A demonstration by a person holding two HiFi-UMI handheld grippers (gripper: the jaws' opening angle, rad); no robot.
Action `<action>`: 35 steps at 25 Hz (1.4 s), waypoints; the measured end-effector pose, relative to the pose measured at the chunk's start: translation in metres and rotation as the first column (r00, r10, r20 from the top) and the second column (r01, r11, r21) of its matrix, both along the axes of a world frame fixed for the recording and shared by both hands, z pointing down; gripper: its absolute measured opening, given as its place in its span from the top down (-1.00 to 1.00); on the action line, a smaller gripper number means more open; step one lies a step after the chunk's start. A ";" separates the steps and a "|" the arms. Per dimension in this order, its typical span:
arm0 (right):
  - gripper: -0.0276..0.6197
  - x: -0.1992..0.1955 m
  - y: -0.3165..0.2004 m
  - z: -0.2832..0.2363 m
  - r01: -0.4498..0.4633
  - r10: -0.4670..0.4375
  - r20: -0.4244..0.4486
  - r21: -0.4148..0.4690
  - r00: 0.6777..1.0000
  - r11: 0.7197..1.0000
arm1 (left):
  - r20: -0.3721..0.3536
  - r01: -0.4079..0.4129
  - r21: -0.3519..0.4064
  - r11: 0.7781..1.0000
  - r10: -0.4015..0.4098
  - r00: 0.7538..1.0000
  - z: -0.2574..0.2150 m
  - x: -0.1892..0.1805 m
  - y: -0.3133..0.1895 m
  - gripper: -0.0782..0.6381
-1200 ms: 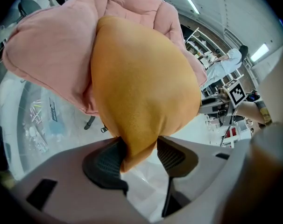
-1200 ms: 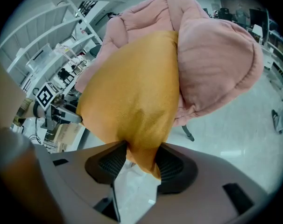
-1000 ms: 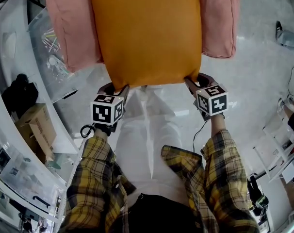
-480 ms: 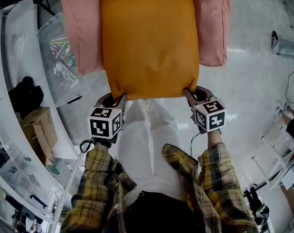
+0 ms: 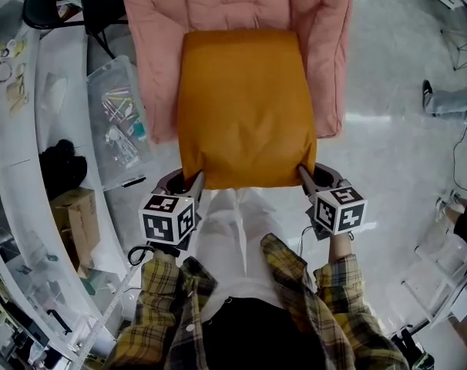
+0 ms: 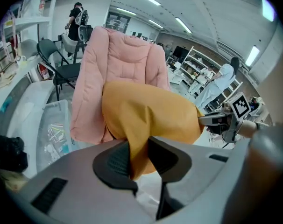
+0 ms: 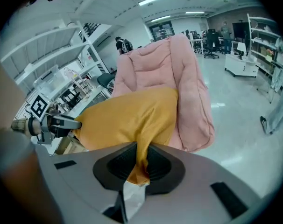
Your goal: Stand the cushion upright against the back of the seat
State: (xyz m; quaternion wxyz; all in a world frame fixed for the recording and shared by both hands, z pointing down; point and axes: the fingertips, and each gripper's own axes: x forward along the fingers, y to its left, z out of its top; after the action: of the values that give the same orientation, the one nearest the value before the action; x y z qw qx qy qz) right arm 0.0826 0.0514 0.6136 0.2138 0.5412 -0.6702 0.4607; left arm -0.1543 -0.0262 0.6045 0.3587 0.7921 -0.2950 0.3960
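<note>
Ahead, cushion pinched by left gripper, right gripper, just closing

The head view looked steeply down; each gripper view sat close behind its own jaws, facing forward — all three shared the cushion and seat.

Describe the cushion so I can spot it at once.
Find the pink quilted chair at the top of the head view. In front of it is the cushion, its near corners pinched by the left gripper and right gripper, whose jaws have just been closing on them. It is the only smooth orange thing there.
</note>
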 end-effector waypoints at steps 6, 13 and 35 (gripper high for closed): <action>0.73 0.010 -0.001 -0.047 -0.059 0.059 0.037 0.018 0.998 0.998 | -0.017 -0.008 0.043 0.999 0.008 1.000 -0.054 0.008 -0.004 0.50; 0.73 0.013 -0.003 -0.098 -0.056 0.055 0.053 0.024 0.997 0.998 | -0.022 0.011 0.070 0.998 -0.009 1.000 -0.107 0.011 -0.007 0.50; 0.71 0.041 -0.112 -0.152 -0.062 0.060 0.030 0.091 0.998 0.994 | -0.084 0.049 0.126 0.991 -0.039 0.996 -0.151 0.037 -0.114 0.47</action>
State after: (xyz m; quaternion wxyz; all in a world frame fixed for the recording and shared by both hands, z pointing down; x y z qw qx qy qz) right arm 0.1235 -0.0607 0.4612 0.1653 0.5643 -0.6766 0.4431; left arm -0.1171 -0.1403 0.4534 0.3275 0.8223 -0.3225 0.3356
